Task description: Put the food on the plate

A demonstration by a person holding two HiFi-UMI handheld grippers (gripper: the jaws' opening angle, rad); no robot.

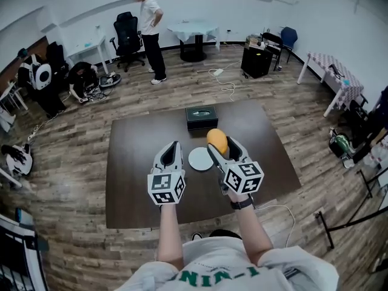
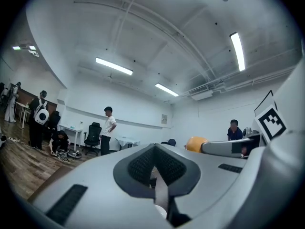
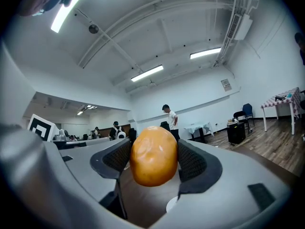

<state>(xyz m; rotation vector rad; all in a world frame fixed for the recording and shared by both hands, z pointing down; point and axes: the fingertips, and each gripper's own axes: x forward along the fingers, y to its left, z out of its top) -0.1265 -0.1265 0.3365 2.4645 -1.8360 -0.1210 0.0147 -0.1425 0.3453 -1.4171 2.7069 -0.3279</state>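
Note:
An orange-yellow, egg-shaped piece of food [image 3: 153, 155] sits squeezed between the dark pads of my right gripper [image 3: 153, 162], which is shut on it. In the head view the food [image 1: 216, 140] hangs above the dark table, just right of and behind a small white plate [image 1: 200, 159]. A sliver of the plate [image 3: 172, 204] shows below the jaws in the right gripper view. My left gripper [image 1: 174, 147] hovers left of the plate, its pads [image 2: 143, 166] together with nothing held. From there the food [image 2: 196, 143] shows at the right.
A black box [image 1: 201, 117] lies on the brown table [image 1: 139, 162] behind the plate. A person [image 1: 148, 32] stands at the far wall near office chairs [image 1: 126, 38]. A cable [image 1: 276, 210] trails off the table's near right edge.

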